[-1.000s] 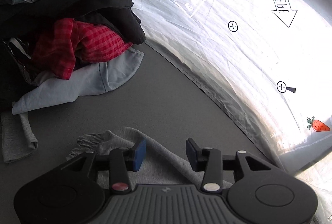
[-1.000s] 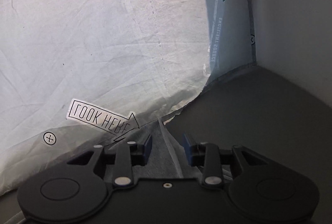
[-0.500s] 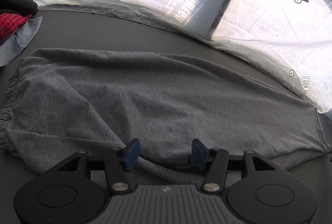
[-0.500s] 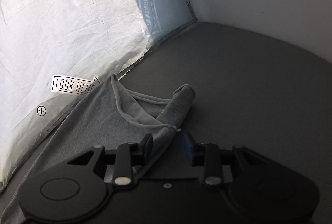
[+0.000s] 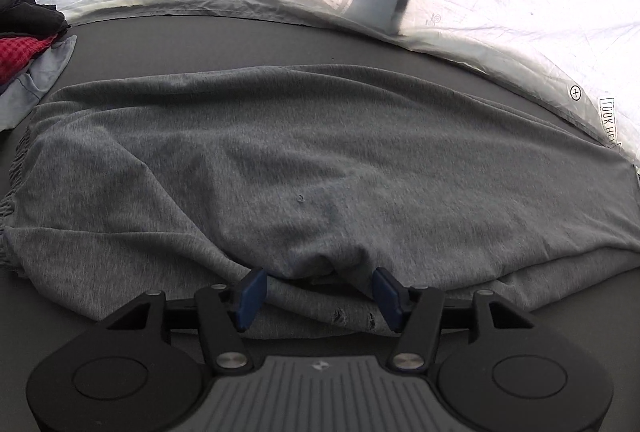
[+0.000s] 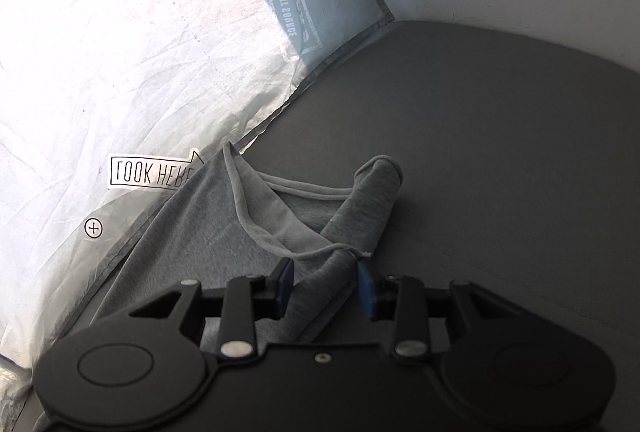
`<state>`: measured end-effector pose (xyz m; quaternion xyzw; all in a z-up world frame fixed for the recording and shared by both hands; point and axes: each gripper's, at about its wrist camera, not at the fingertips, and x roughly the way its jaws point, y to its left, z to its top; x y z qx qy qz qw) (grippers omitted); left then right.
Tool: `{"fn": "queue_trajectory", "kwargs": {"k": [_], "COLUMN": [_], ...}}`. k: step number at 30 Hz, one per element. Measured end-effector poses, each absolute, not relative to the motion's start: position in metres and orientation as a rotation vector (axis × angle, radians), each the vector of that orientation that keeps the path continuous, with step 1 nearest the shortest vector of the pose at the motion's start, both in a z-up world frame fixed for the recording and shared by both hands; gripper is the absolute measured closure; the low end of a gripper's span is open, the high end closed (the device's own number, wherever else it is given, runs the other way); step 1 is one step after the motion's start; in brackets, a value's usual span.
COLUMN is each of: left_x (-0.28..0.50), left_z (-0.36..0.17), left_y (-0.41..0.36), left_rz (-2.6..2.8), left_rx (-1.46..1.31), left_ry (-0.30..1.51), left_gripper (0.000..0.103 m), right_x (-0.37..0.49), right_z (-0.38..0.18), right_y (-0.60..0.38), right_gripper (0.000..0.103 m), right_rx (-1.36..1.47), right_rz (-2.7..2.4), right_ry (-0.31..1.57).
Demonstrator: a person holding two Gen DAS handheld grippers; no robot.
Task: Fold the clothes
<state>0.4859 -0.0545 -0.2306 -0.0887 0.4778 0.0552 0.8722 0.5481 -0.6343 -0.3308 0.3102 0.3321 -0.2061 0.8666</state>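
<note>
Left wrist view: we saw the grey shirt [image 5: 320,160] spread across the middle of the dark mat [image 5: 240,40].
Left gripper [image 5: 318,292]: our fingers stood apart after opening, fabric between them, pads not pressing.
Right gripper [image 6: 326,282]: our fingers were closing around a sleeve fold [image 6: 352,232]; we cannot tell whether they pinched it.
Clothes pile [image 5: 28,44]: at the left edge.
White sheet [image 5: 500,12]: across the top.
</note>
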Motion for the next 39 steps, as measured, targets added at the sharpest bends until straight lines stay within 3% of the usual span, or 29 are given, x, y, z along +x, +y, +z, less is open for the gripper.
{"fn": "queue_trajectory", "kwargs": {"k": [5, 9, 11, 12, 13, 15, 24, 29, 31, 33, 35, 39], "left_x": [0.495, 0.506, 0.510, 0.512, 0.513, 0.511, 0.468, 0.451, 0.452, 0.451, 0.449, 0.444], "left_z": [-0.234, -0.242, -0.246, -0.247, -0.248, -0.245, -0.205, -0.229, -0.247, -0.256, -0.254, -0.247], "left_y": [-0.067, -0.075, -0.077, -0.075, -0.074, -0.069, -0.070, -0.088, -0.091, -0.089, -0.084, -0.069], "left_rz": [0.089, 0.054, 0.050, 0.042, 0.034, 0.025, -0.129, -0.138, -0.127, -0.119, -0.136, -0.118], "left_rx": [-0.064, -0.018, -0.012, -0.026, -0.040, -0.068, -0.099, -0.057, -0.058, -0.065, -0.103, -0.196], "left_ry": [0.975, 0.968, 0.967, 0.968, 0.970, 0.957, 0.958, 1.030, 1.083, 1.113, 1.105, 1.085], "left_gripper": [0.045, 0.045, 0.063, 0.092, 0.098, 0.099, 0.100, 0.097, 0.091, 0.091, 0.085, 0.064], "right_x": [0.549, 0.548, 0.549, 0.549, 0.550, 0.552, 0.551, 0.547, 0.548, 0.542, 0.531, 0.512], "right_z": [-0.330, -0.328, -0.325, -0.323, -0.321, -0.315, -0.299, -0.319, -0.330, -0.333, -0.328, -0.319], "right_y": [-0.639, -0.640, -0.639, -0.639, -0.640, -0.644, -0.689, -0.703, -0.701, -0.697, -0.694, -0.674], "right_gripper": [0.102, 0.102, 0.102, 0.102, 0.102, 0.103, 0.103, 0.102, 0.101, 0.096, 0.081, 0.077], "right_rx": [0.648, 0.640, 0.613, 0.599, 0.586, 0.571, 0.602, 0.657, 0.619, 0.607, 0.622, 0.561], "right_rz": [-0.435, -0.426, -0.416, -0.411, -0.407, -0.405, -0.505, -0.574, -0.589, -0.609, -0.615, -0.593], "right_ry": [0.672, 0.655, 0.647, 0.641, 0.634, 0.614, 0.549, 0.629, 0.700, 0.713, 0.692, 0.691]}}
